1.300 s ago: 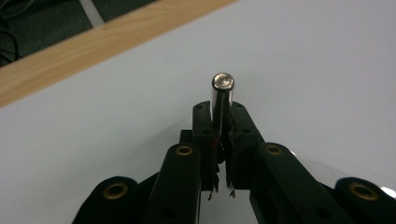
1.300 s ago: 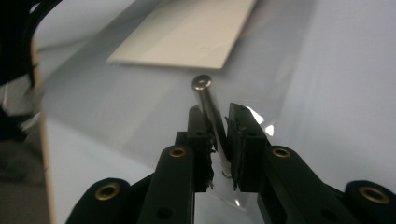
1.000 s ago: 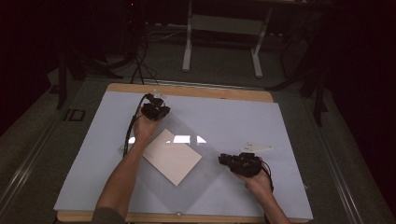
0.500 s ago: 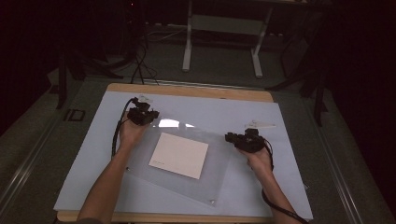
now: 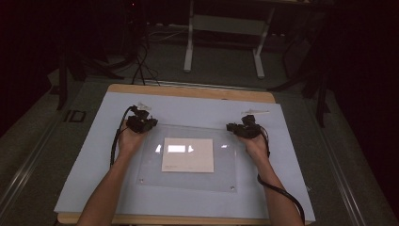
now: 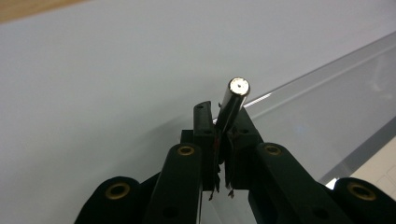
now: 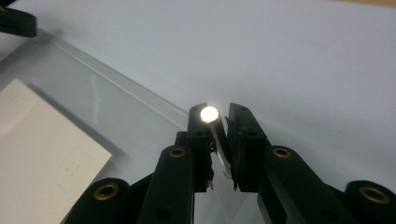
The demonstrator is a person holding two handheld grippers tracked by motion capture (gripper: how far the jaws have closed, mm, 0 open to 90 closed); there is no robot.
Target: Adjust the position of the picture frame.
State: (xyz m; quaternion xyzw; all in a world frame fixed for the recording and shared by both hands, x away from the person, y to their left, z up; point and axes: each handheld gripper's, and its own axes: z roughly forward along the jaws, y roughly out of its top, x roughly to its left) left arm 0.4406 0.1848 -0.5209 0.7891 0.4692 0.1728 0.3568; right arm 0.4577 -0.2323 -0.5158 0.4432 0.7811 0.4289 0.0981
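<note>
A clear acrylic plate (image 5: 188, 181) lies flat on the pale blue mat (image 5: 291, 155), its edges square to the table, with a white sheet (image 5: 188, 154) at its middle. My left gripper (image 5: 141, 123) is at the plate's far left corner. In the left gripper view this gripper (image 6: 219, 122) is shut on a shiny metal pin (image 6: 235, 100) that stands up between the jaws. At the far right corner is my right gripper (image 5: 242, 128), which is likewise shut (image 7: 218, 117) on a second metal pin (image 7: 210, 116). The plate's edge (image 7: 121, 88) runs past it.
Small metal studs mark the plate's near corners (image 5: 140, 180) (image 5: 232, 187). The mat covers a wooden table whose far edge (image 5: 188, 92) shows. Beyond the table are dark floor, cables and a white stand (image 5: 223, 28). A bright lamp reflection sits on the sheet.
The plate has turned from a diagonal lie to square with the table. My right gripper moved away from the person, my left moved left and nearer, each still at its corner.
</note>
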